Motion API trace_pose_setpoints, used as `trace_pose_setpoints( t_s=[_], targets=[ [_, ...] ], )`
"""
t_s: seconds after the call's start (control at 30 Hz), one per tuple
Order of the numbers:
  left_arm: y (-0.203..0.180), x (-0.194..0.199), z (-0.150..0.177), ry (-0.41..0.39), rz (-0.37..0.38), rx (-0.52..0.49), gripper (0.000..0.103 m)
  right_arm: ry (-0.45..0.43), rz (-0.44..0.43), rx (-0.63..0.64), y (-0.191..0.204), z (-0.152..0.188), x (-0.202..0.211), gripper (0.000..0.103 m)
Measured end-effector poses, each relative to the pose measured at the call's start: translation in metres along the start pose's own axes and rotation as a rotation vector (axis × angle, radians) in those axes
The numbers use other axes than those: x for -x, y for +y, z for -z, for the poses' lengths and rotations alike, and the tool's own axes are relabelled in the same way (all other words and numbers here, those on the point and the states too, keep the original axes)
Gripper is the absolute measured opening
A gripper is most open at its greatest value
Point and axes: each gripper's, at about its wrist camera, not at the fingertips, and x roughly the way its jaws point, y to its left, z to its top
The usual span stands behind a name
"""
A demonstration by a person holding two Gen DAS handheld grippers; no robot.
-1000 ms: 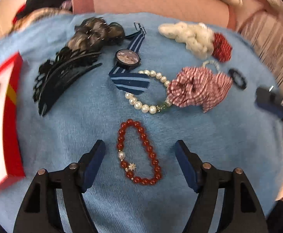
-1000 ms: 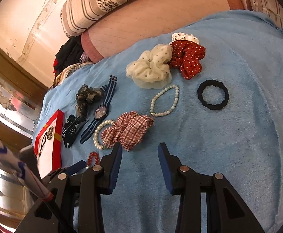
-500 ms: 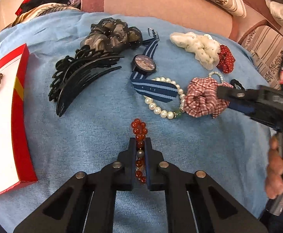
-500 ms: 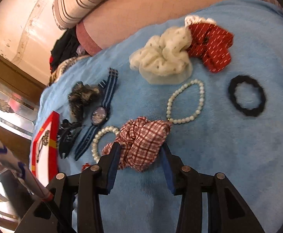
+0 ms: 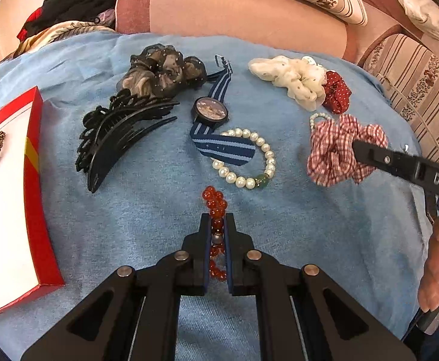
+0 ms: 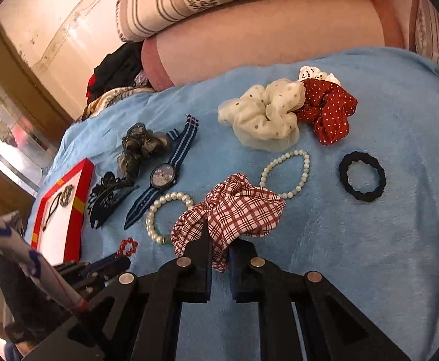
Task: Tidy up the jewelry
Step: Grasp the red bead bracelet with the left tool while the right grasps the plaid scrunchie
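Pale blue fleece blanket [image 5: 147,204] held clutter. We had left gripper [image 5: 218,234] pinching red bead bracelet [image 5: 216,201]; right gripper [image 6: 221,249], jaws just closing, nipped red-checked fabric scrunchie [image 6: 234,207]. Grasp step; next, we judged, lift and carry, probably to red-rimmed white box [image 5: 35,180].

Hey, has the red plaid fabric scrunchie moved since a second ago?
Yes. The red plaid fabric scrunchie has shifted right, off the large white pearl bracelet it overlapped, with the right gripper's just-closed jaws clamped on it.

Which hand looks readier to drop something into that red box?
Left. The left gripper is shut on the red bead bracelet, and the red box lies on its side; the right gripper pinches the checked scrunchie.
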Motion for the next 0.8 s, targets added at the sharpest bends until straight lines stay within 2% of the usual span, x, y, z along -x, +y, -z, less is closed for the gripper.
trace_pose_setpoints(
  t_s=[0.23,0.8],
  targets=[
    [0.002,0.01,-0.001,-0.021,-0.006,0.003,0.007,-0.04,0.003,0.03,0.01,0.0,0.012,0.009],
    [0.004,0.029,-0.001,-0.066,-0.039,-0.01,0.007,-0.073,-0.02,0.061,0.024,0.002,0.026,0.009]
  ],
)
